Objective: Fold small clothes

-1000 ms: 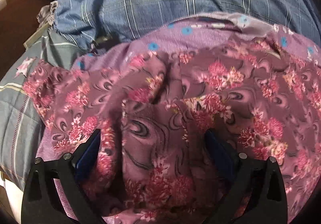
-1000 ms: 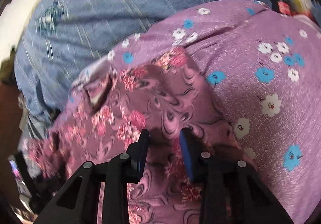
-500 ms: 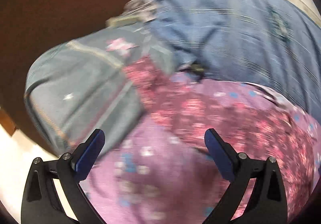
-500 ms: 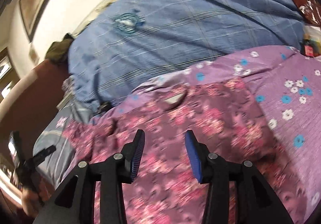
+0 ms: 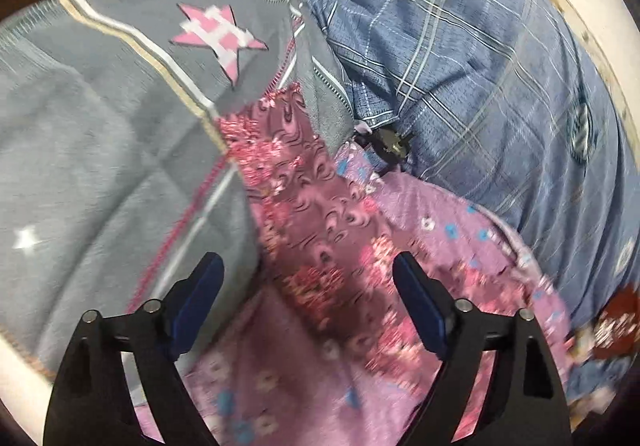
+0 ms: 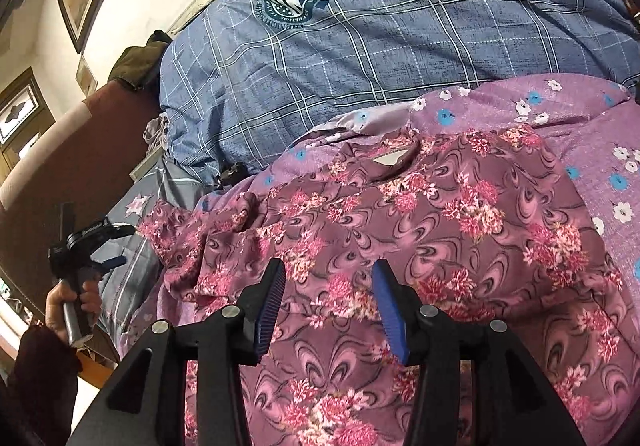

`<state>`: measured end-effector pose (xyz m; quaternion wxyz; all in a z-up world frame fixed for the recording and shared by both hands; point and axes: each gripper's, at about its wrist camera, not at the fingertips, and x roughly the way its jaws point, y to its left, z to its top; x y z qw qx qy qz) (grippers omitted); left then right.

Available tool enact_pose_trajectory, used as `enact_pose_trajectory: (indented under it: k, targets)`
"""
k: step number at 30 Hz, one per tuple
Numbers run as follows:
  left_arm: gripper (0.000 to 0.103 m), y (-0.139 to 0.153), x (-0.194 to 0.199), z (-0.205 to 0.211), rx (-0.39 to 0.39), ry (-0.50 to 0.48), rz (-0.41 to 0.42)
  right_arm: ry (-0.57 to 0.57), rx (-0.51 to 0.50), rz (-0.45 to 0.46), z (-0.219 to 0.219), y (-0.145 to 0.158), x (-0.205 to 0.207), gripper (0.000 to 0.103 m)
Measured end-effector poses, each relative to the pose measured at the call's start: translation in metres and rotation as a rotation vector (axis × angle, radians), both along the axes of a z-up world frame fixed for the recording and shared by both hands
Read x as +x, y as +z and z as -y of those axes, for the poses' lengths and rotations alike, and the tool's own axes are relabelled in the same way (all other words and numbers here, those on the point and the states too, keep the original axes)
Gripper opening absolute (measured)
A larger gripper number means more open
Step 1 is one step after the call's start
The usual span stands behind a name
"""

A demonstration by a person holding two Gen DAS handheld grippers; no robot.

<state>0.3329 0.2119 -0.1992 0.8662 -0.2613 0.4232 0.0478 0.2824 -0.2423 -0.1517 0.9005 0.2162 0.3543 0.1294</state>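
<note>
Floral top spread at 12 o'clock under right hand-held gripper, narrow, empty; left hand-held gripper wide, empty, beside sleeve.

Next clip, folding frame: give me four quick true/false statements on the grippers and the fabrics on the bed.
1. The right gripper clamps the maroon floral garment. False: its jaws are open, gripping nothing.
2. The left gripper is open. True.
3. The blue plaid quilt lies beyond the garment. True.
4. The grey star-patterned pillow lies on top of the garment. False: the garment's edge overlaps the pillow.
</note>
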Motion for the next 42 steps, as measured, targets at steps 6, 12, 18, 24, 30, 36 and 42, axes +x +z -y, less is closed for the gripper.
enact_pose_trajectory:
  k: [6,12,18,24,30,36,42]
  targets:
    - [0.079,-0.016,0.032,-0.017,-0.074,0.065,-0.042,0.014,-0.008,-0.001,-0.002,0.001,0.006,0.048]
    - [0.074,-0.03,0.052,-0.032,-0.179,0.102,-0.041,0.021,-0.023,-0.014,-0.005,-0.003,0.012,0.048]
    - [0.05,-0.03,0.072,-0.036,-0.2,0.116,-0.053,0.021,-0.028,-0.019,-0.005,-0.005,0.015,0.048]
    - [0.01,-0.047,0.08,-0.048,-0.242,0.146,-0.096,0.013,-0.024,-0.018,-0.003,-0.006,0.018,0.047]
    - [0.009,-0.019,0.068,-0.03,-0.139,0.097,-0.036,-0.024,-0.012,0.0,0.007,-0.002,0.016,0.046]
    - [0.009,0.044,0.047,0.015,-0.057,-0.024,0.061,-0.098,0.022,0.027,0.029,0.003,0.013,0.047]
    - [0.009,0.109,0.021,0.104,0.036,-0.227,0.116,-0.216,0.08,0.04,0.072,0.003,0.007,0.047]
